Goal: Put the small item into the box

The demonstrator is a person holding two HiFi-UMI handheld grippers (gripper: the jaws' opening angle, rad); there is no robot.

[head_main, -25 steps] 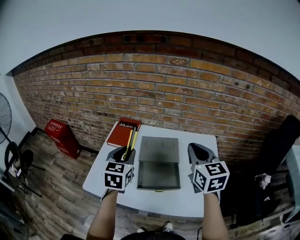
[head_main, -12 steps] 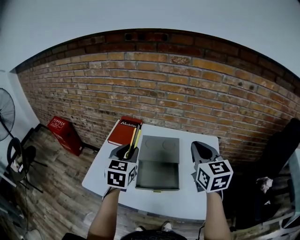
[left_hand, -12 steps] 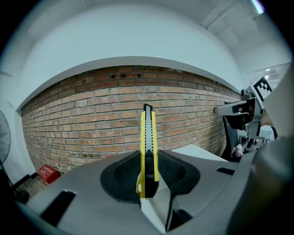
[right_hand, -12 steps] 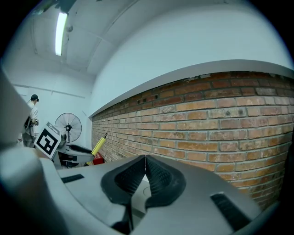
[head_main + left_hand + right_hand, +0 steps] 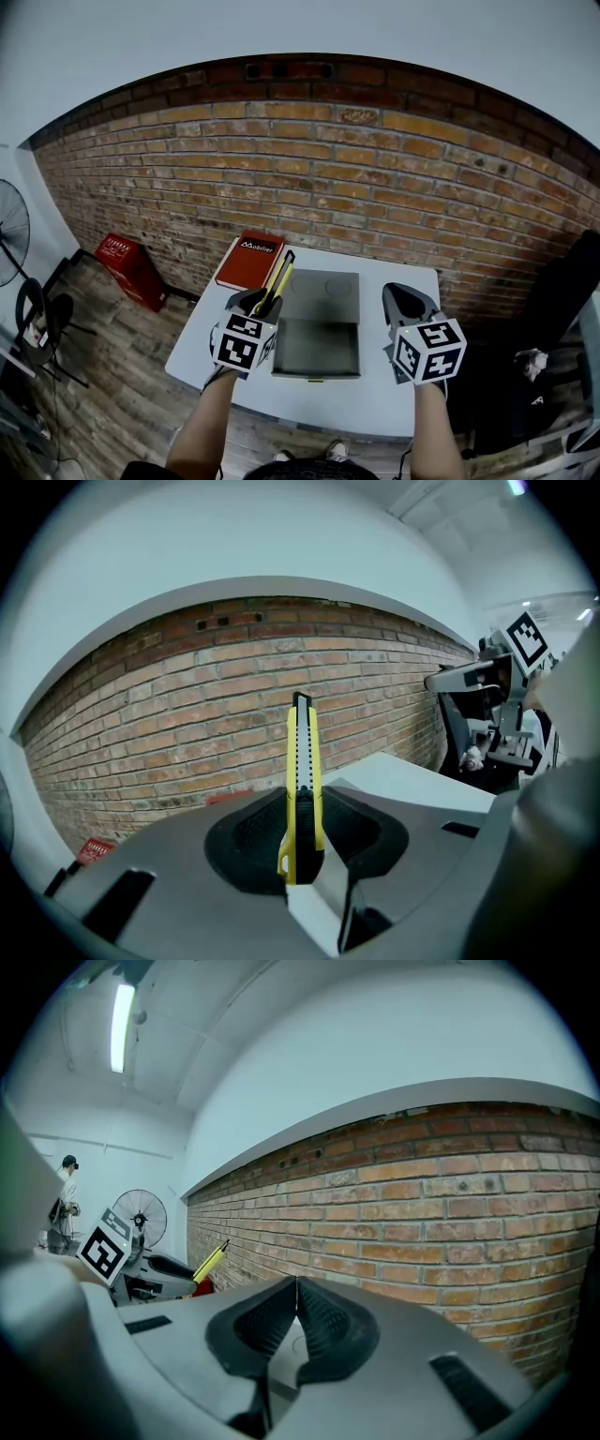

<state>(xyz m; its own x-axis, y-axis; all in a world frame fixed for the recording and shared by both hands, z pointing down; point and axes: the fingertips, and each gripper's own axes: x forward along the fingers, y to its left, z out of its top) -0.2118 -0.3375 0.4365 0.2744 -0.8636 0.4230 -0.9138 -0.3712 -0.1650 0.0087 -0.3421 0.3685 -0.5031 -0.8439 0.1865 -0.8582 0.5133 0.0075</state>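
The carry step is in hand. The left claw is clamped on a yellow utility knife, which sticks out beyond its pads, tip pointing away from the claw. The grey box lies open on the white surface, just right of that claw and below it. The right claw is closed on nothing, beyond the box. Next, the knife likely needs swinging right over the box, lowering, then releasing.

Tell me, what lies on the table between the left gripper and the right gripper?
The head view shows the open grey box lying between the left gripper, which holds a yellow utility knife, and the empty, closed right gripper.
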